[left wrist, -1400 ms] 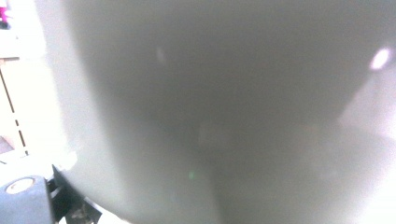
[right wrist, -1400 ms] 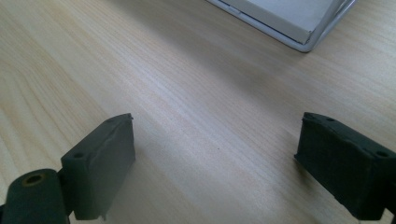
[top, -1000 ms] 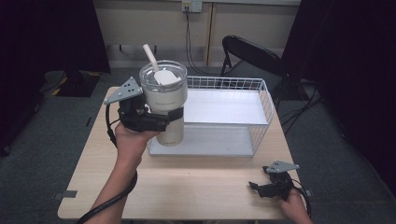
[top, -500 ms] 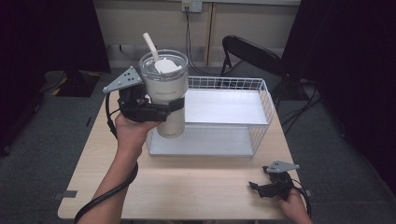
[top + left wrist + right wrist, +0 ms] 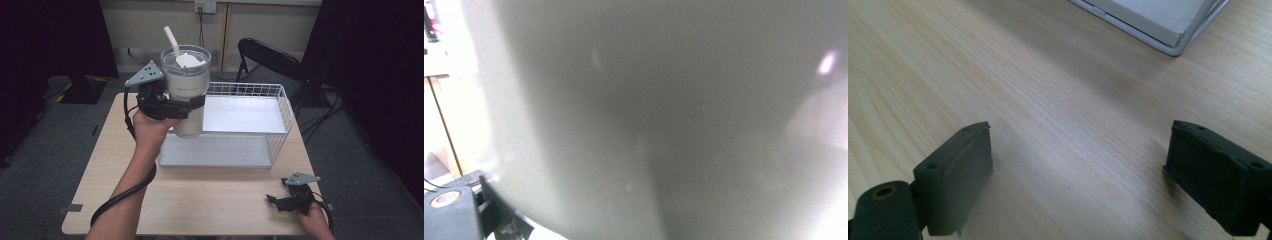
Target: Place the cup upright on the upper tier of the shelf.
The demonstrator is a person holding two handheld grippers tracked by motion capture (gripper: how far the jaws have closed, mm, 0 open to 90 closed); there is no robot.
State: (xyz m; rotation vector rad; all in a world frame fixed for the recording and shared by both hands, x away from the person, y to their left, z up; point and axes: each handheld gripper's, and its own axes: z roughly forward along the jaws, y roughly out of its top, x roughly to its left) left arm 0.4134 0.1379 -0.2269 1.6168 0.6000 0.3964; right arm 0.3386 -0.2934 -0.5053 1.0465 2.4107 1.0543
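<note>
Cream tumbler (image 5: 186, 97) with straw (image 5: 172, 41) sitting clamped in left gripper (image 5: 192, 106), hanging clear above wire basket's (image 5: 280, 107) near-left corner | right gripper (image 5: 273, 200) resting low on wooden table (image 5: 210, 195), jaws standing apart, gripping nothing, well away from tumbler.

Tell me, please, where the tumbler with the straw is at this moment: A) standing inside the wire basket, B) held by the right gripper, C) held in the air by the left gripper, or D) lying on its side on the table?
C: the left gripper is clamped around the tumbler, lifted at the near left corner of the wire basket.
</note>
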